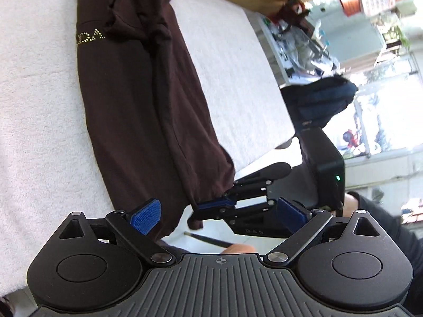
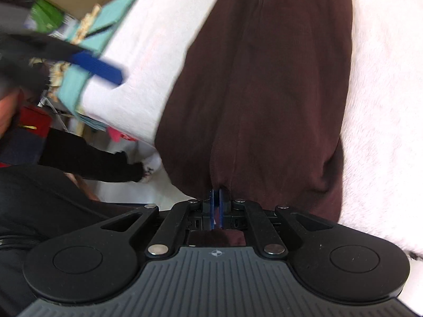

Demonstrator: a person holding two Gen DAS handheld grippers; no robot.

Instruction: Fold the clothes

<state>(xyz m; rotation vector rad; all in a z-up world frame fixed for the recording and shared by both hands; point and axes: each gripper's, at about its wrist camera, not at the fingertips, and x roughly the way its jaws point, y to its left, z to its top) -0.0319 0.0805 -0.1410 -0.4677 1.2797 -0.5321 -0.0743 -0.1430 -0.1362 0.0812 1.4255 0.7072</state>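
Observation:
A dark brown garment (image 1: 137,100) with gold studded lettering (image 1: 90,38) lies lengthwise on a white towel-covered table (image 1: 39,92). My left gripper (image 1: 219,215) is open and empty, just off the garment's near end. My right gripper (image 1: 208,207) shows in the left wrist view, shut on the garment's hem. In the right wrist view the right gripper (image 2: 216,206) pinches the brown garment (image 2: 264,92) at its near edge, with cloth bunched at the blue pads. The left gripper (image 2: 97,68) appears blurred at the upper left there.
The table edge (image 1: 264,155) runs diagonally on the right. Past it are a dark bag (image 1: 320,100), cluttered shelves (image 1: 298,39) and bright windows. A teal box (image 2: 79,79) and cardboard sit beyond the table's far side. A person's dark sleeve (image 2: 87,158) is at the left.

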